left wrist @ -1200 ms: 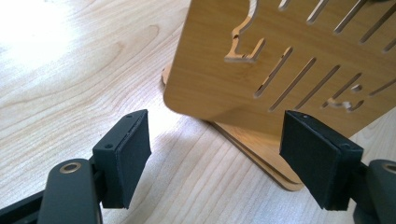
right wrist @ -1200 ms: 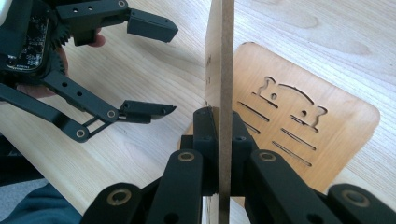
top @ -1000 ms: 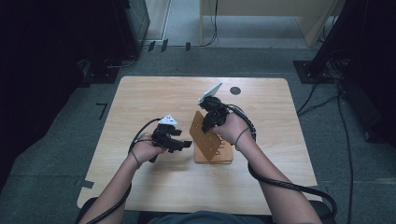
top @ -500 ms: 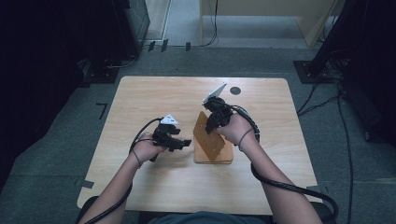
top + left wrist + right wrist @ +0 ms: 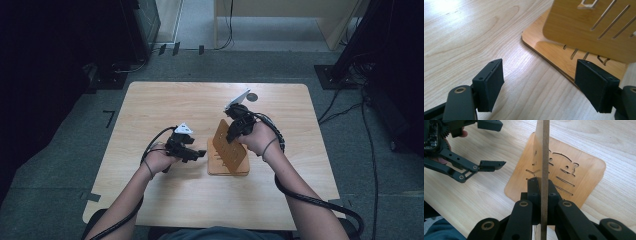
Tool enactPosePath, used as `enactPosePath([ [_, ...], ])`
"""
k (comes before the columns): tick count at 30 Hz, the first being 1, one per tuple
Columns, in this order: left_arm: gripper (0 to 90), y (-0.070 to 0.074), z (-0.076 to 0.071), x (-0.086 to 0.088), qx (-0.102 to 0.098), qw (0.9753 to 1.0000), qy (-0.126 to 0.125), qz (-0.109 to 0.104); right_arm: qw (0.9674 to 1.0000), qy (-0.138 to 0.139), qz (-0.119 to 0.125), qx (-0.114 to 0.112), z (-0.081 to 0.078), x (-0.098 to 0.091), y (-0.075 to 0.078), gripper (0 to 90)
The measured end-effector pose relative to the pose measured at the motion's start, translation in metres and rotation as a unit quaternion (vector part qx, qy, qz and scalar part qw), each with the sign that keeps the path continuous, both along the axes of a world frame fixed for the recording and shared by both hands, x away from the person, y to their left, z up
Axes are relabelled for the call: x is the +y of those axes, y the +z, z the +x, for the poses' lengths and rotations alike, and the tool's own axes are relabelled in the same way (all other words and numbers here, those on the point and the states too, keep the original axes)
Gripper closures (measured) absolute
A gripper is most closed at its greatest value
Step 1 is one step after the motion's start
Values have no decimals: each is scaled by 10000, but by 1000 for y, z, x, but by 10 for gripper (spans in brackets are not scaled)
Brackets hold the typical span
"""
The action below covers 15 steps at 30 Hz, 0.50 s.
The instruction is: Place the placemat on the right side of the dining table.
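Work in hand: I read this as putting two slotted wooden panels together, one standing on the other.
Right claw (image 5: 541, 192): pressed together on the upright panel (image 5: 543, 150), pinching its thin edge between both pads; in the high view the same claw (image 5: 235, 131) grips that panel from its far side.
Upright panel: it stands tilted over the base panel (image 5: 235, 165), its top leaning toward the far left, its lower edge down on or just above the base; I cannot tell whether it is seated in a slot.
Base panel: it lies flat on the table (image 5: 150, 110), near the middle, slightly right and toward the near side; its cut-out slots face up.
Left claw (image 5: 200, 154): spread, nothing between the pads; its jaws have just been opening further. It sits low over the table just left of the base panel, pointing at it.
Left gripper view: the claw (image 5: 544, 85) frames bare table and the near corner of the base panel (image 5: 564, 60), with the upright panel (image 5: 584, 27) hanging over it.
Done so far: base laid down, upright panel picked up and brought over it.
Left to do: as I judge it, seat the upright panel's tabs in the slots, likely with my left claw steadying the base, then let go.
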<state>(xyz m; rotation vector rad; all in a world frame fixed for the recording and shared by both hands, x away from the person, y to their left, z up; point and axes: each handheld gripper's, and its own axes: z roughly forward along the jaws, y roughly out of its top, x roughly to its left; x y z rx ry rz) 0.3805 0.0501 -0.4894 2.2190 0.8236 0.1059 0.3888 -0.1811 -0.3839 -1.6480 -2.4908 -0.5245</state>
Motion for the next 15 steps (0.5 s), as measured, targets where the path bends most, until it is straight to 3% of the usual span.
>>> enactPosePath([
  [11, 225, -5, 2, 3, -19, 9999, 68, 149, 9998, -191, -6, -27, -1, -18, -1, 876],
  [15, 225, -5, 4, 3, 7, 9999, 95, 82, 9995, -295, 54, 22, 0, -24, -3, 876],
])
